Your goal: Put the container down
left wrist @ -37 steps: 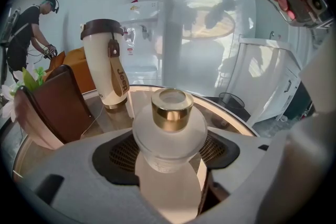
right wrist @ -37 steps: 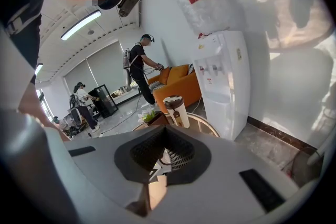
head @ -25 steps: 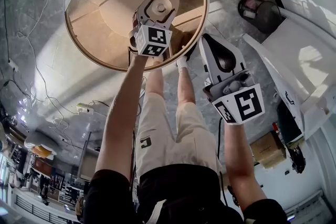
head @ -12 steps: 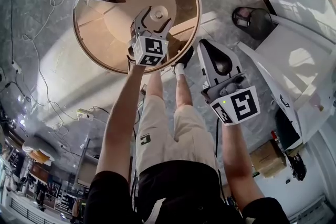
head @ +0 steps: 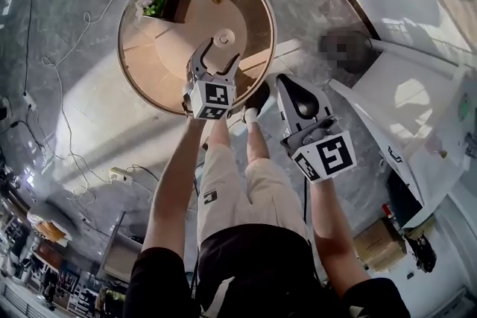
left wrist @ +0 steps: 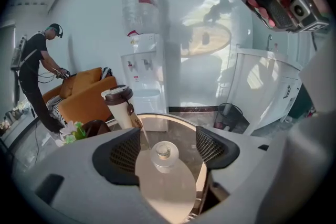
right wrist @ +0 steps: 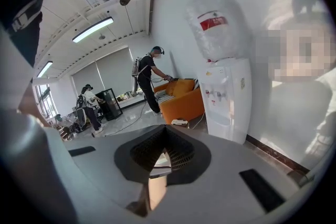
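Near right: right gripper pressed together, empty, beside the round table. Left gripper spread above it; clear container standing between the jaws, touching neither. Seemingly set down already; only withdrawing left. Farther: cup.

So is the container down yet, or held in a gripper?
Looks done: the clear container stands on the round table, free between the open jaws of the left gripper. In hand: nothing; the right gripper is shut. Left: probably drawing the left gripper away.
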### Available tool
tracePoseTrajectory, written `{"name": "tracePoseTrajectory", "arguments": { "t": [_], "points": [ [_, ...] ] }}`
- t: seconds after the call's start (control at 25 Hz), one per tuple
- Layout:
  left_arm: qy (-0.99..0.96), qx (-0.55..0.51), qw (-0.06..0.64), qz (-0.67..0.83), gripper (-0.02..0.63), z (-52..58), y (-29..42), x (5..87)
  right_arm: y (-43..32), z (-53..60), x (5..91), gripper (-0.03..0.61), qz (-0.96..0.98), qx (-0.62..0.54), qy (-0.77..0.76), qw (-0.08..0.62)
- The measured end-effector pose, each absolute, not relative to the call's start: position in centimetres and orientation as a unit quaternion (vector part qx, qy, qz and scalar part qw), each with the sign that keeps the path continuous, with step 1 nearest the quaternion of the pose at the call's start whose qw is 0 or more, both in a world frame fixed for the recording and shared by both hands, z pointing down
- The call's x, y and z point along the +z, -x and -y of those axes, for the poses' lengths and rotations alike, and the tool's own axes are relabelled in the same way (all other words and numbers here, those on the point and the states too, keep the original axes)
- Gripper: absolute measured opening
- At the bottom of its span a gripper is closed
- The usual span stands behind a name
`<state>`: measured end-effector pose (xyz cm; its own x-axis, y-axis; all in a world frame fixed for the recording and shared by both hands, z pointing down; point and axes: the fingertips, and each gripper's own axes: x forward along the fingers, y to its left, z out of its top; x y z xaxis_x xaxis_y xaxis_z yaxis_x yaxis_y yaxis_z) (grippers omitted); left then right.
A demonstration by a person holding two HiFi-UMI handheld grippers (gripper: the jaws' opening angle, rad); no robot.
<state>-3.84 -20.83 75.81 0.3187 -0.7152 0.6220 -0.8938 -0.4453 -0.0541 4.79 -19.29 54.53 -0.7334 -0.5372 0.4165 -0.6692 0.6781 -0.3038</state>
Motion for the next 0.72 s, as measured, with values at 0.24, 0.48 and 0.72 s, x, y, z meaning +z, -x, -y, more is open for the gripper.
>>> {"name": "tracePoseTrajectory", "arguments": {
  "t": [0.24,0.48,0.72],
  "points": [
    [-0.791,0.277,0.165,0.520,0.344,18.8,3.1,70.9,-6.0,18.7,50.8,0.003,0.910,0.205,-0.329,0.146],
    [-0.793,0.258,0.163,0.528,0.308,16.8,0.6,64.6,-6.9,17.9,47.0,0.003,0.918,0.186,-0.319,0.145],
    [-0.787,0.236,0.140,0.553,0.262,16.0,0.3,57.5,-7.7,17.6,43.1,0.003,0.925,0.166,-0.318,0.127]
  ]
}}
